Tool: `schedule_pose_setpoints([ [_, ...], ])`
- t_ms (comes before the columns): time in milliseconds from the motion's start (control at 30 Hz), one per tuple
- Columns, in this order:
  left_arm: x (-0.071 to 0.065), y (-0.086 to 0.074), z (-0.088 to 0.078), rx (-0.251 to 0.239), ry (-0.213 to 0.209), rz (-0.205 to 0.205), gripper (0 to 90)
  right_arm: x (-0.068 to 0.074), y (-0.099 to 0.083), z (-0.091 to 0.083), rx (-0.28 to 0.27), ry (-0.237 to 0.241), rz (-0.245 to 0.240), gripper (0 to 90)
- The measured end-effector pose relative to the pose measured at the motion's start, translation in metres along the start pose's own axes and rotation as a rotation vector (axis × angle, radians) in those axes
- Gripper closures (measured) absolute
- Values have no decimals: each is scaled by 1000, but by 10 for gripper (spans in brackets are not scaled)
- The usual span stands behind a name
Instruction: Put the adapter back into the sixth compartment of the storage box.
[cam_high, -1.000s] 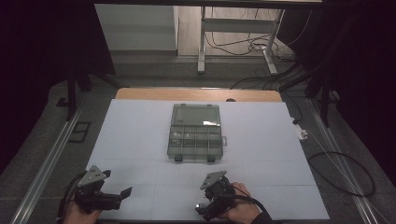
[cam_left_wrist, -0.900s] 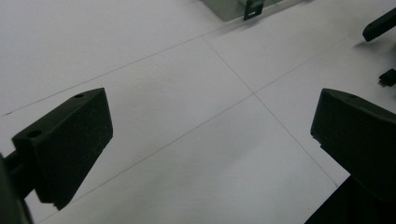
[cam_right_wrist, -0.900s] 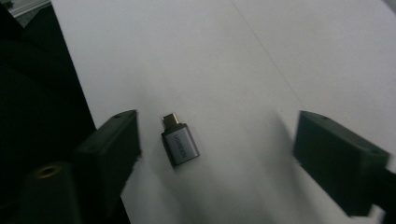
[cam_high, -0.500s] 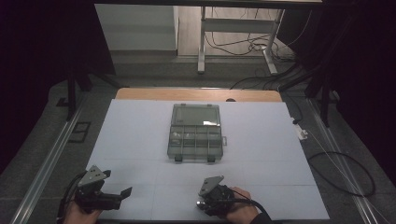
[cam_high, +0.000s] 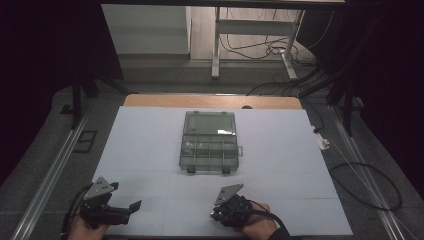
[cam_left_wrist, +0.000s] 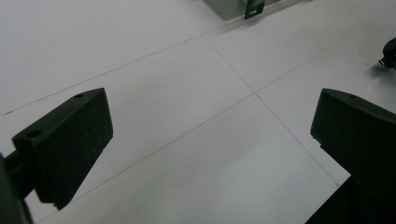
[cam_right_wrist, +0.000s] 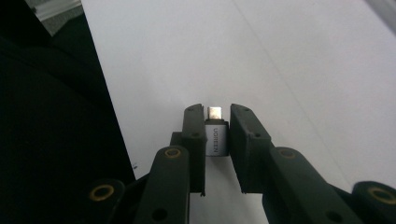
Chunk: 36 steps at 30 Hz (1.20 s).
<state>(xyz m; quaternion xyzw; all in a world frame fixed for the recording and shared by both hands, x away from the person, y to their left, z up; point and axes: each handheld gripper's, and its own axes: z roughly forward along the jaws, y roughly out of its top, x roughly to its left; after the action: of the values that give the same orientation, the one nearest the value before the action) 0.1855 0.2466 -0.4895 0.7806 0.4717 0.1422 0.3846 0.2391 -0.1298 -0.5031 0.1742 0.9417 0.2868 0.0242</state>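
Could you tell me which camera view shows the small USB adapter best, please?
The right gripper view: the adapter sits close up between the right claw, which has just been closing on it, its metal plug and lettering plain. In the high view the right claw is visible, but the adapter is too small to make out.

A clear plastic compartment box (cam_high: 210, 141) with its lid flipped open sits mid-table on the white table (cam_high: 150, 135), cables (cam_high: 270, 47) on the floor behind.

Right gripper (cam_right_wrist: 217, 135) fingers have just closed together; left gripper (cam_left_wrist: 210, 144) fingers spread wide.
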Motion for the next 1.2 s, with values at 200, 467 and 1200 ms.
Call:
schedule_pose_setpoints([
  [200, 0, 0, 0, 3, 1, -1, 0, -6, 4, -7, -37, 7, 34, 761],
  [467, 0, 0, 0, 4, 2, -2, 0, -15, 9, -10, -71, 13, 70, 762],
  [1200, 1, 0, 1, 4, 2, -13, 0, -37, 27, -15, -135, -9, 118, 762],
])
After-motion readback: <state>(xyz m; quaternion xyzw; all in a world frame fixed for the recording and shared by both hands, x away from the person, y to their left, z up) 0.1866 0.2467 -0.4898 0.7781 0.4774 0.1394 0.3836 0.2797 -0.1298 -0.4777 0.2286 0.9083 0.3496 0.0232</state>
